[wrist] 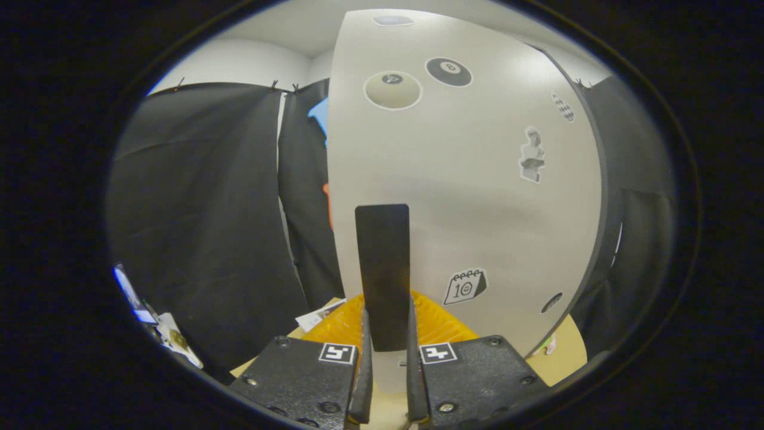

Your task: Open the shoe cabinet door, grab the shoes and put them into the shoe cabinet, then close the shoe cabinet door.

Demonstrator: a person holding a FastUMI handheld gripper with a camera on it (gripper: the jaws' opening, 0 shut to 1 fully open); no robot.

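Because the gripper (388,358) at lower centre clamps both fingers on the dark handle (382,269), the stickered cabinet door (477,179) can likely be swung.

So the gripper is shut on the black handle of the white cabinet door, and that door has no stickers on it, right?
Not quite. In the gripper view the gripper is shut on the black handle of the white cabinet door, but the door does carry stickers, among them an eight-ball sticker and a calendar sticker.
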